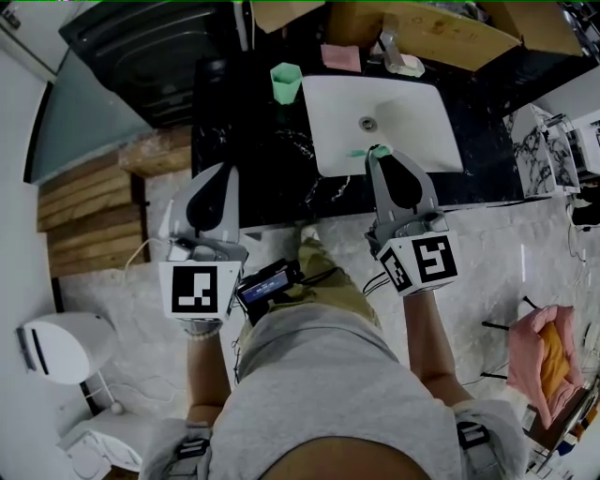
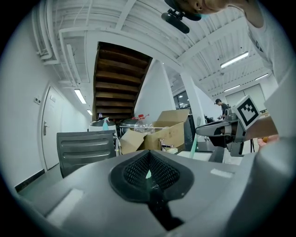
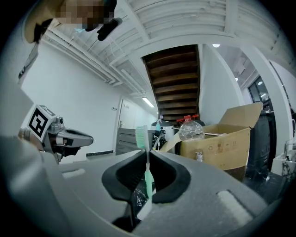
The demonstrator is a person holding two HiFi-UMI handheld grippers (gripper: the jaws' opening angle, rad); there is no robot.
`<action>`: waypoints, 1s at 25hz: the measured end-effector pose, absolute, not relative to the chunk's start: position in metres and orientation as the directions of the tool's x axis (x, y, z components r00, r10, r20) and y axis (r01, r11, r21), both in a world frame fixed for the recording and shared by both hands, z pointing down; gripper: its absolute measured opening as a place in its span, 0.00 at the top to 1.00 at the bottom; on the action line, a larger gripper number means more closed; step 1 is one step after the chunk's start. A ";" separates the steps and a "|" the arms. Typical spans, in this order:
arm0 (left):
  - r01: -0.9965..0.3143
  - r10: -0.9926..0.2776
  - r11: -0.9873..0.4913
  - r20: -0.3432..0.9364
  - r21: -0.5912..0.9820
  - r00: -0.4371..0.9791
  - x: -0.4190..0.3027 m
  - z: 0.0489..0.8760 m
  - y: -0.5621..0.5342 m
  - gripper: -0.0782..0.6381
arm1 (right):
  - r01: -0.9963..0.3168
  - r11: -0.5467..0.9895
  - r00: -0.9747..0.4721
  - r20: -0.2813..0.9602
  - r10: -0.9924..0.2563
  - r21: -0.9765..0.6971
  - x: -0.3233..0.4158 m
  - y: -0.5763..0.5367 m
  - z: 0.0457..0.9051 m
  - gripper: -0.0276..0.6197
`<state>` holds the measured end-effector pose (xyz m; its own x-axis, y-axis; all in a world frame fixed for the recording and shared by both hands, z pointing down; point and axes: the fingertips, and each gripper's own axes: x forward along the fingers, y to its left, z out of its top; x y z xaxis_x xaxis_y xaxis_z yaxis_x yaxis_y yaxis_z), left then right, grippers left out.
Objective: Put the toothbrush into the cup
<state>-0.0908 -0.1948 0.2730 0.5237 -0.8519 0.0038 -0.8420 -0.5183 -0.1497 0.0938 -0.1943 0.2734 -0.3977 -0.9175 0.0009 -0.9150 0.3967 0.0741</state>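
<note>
My right gripper (image 1: 377,153) hangs over the front rim of the white sink (image 1: 412,112), shut on a mint-green toothbrush (image 1: 361,153). In the right gripper view the toothbrush (image 3: 147,178) stands upright between the shut jaws of that gripper (image 3: 147,155), bristle head on top. The green cup (image 1: 286,82) stands on the black counter (image 1: 234,122), left of the sink and beyond both grippers. My left gripper (image 1: 225,169) is at the counter's front edge, below the cup; its jaws (image 2: 149,155) are shut with nothing between them.
A faucet (image 1: 394,42) and a pink block (image 1: 340,56) sit behind the sink. Cardboard boxes (image 1: 441,28) line the back. Wooden steps (image 1: 89,202) lie at the left, a white toilet (image 1: 61,347) at the lower left, and a pink cloth (image 1: 544,361) at the right.
</note>
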 end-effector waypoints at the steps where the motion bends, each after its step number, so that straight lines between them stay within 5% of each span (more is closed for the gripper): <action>1: -0.842 -0.852 -0.517 0.005 -0.154 0.523 -0.091 0.273 -0.195 0.88 | -0.913 0.402 -0.403 0.001 -0.915 0.074 0.093 -0.195 0.273 0.92; 25: -0.893 -0.900 -0.435 0.039 -0.118 0.434 -0.102 0.287 -0.214 0.88 | -0.848 0.516 -0.522 -0.015 -0.853 0.123 0.068 -0.264 0.262 0.92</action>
<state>-0.1024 -0.2138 0.2872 0.4338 -0.9002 0.0389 -0.8925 -0.4352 -0.1185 0.0681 -0.2636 0.2621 -0.5216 -0.8530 -0.0153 -0.8477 0.5161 0.1228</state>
